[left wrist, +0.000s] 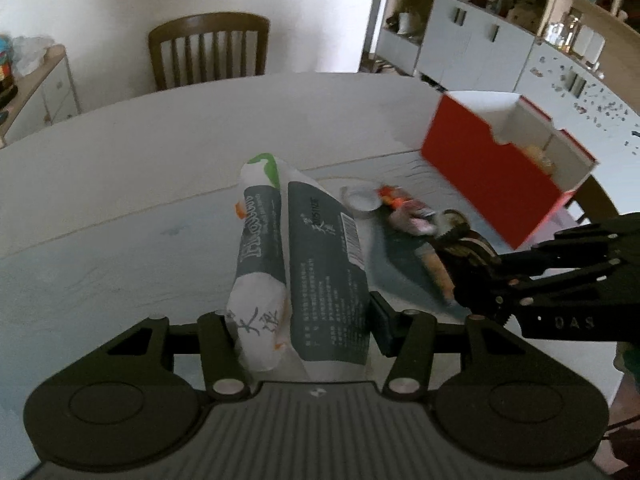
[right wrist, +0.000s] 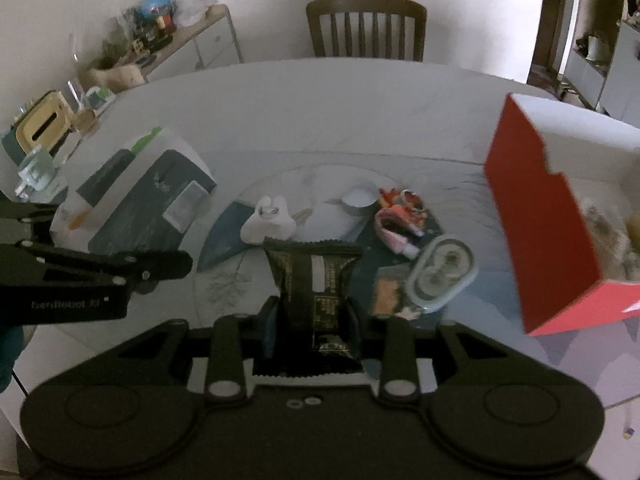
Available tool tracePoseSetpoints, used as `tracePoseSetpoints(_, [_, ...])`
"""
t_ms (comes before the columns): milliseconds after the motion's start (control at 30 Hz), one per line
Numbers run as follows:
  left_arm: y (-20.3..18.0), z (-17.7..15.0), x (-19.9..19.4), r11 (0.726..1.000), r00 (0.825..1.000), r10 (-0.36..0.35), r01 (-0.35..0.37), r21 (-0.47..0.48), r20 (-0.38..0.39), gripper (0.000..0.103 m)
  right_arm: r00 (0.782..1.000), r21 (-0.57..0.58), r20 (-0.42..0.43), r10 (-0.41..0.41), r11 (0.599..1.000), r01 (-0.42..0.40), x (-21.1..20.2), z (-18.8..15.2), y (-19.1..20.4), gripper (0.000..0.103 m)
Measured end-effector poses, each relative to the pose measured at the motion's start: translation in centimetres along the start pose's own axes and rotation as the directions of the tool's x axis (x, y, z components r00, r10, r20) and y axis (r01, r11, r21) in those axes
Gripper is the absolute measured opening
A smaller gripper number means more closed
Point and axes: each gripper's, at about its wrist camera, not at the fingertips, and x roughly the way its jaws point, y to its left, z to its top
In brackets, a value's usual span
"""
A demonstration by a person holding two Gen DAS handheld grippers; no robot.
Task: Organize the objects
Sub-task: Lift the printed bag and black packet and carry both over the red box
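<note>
A soft tissue pack (left wrist: 298,276) in white and dark grey plastic, with a green mark at its far end, was clamped between the fingers of the left gripper (left wrist: 304,320) and held above the table (left wrist: 120,160). Its wrapper carried a barcode, Chinese characters and small print too blurred to read. In the right wrist view the same pack showed at the left, beside the left gripper's arm, which bore the words "GenRobot AI".

The right gripper (right wrist: 314,320) was closed on one dark snack packet (right wrist: 314,280) with crimped ends and a pale label; its writing was not legible. From the left wrist view this gripper's arm read "DAS".

On the table beyond lay a small cluster: one white ring holder (right wrist: 269,222) with a ring on it, one small white round dish (right wrist: 359,198), one bright orange and pink wrapper (right wrist: 400,210), and one pale oval case (right wrist: 442,274) with two round wells, resting just beside an orange-brown packet (right wrist: 386,292).

One open red box (right wrist: 548,236) with a white inside stood at the right, with some items in it that were too blurred to name. One wooden chair (right wrist: 366,26) stood at the table's far side.
</note>
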Motion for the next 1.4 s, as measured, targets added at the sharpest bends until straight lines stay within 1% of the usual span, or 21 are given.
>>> tracePoseSetpoints(267, [-4.5,1.2,-1.5,0.999,0.999,-0.032,0.032,0.029,0.017,0.053,0.999,0.049,0.053,0.003,0.999,-0.005,-3.9,-0.4,-3.1,0.033])
tracePoseSetpoints(500, [-9.2,2.6,-1.3,0.997,0.998,-0.055,0.053,0.056,0.027,0.053,0.997,0.073,0.079,-0.012,0.997,0.006,-6.5,-0.6,-6.5,0.033])
tracePoseSetpoints(633, [-11.8,3.6,-0.9,0.995,0.997,-0.068,0.065,0.074,0.036,0.053,0.995,0.078,0.099,-0.035,0.997,0.027,-7.8,-0.8,-8.5,0.033])
tracePoseSetpoints(933, [-17.6,5.5,0.9,0.99,0.995,-0.087,0.081,0.117,0.044,0.053,0.991,0.111,0.123,-0.06,0.993,0.047,-9.3,-1.0,-14.2,0.033])
tracePoseSetpoints(1167, [-21.2,6.9,2.9,0.986,0.994,-0.1,0.095,0.134,0.034,0.053,0.989,0.126,0.128,-0.075,0.99,0.058,-10.0,-1.2,-18.5,0.033])
tracePoseSetpoints(1400, [-24.5,8.7,5.3,0.979,0.994,-0.11,0.106,0.174,0.017,0.053,0.983,0.137,0.143,-0.112,0.986,0.092,-10.4,-0.7,-22.9,0.033])
